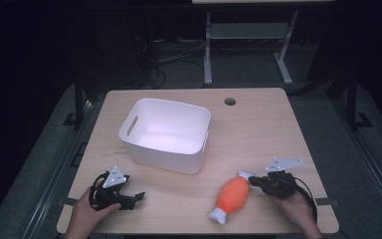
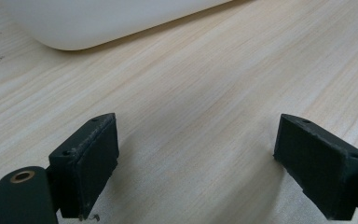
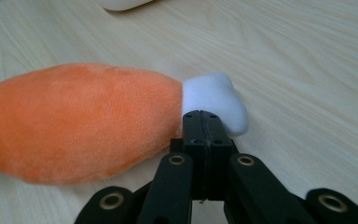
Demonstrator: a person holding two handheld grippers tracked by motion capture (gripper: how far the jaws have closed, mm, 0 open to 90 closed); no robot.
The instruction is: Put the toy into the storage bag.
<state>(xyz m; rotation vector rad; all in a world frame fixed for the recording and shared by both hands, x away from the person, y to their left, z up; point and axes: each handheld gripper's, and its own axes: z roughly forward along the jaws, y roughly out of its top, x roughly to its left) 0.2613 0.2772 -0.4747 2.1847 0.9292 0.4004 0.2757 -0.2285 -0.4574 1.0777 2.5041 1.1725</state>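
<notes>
With its jaws pressed flat together, the right gripper (image 3: 204, 122) has nothing between them; its tip touches the white knob of the orange plush toy (image 3: 79, 121), probably to nudge it rather than lift it. The toy lies on the table (image 1: 258, 124) just ahead of that tip, its long axis running away from it and toward the person's edge. Farther off stands the white bin (image 1: 166, 134). The left gripper (image 2: 196, 163) rests wide open, empty.

We are seeing a fuzzy orange plush drumstick toy with soft white cloth ends (image 3: 74, 121) at the frame's left, lying on a matt pale wood-grain table (image 3: 307, 70); the smooth white plastic bin (image 1: 166, 134) is looking faintly glossy.
</notes>
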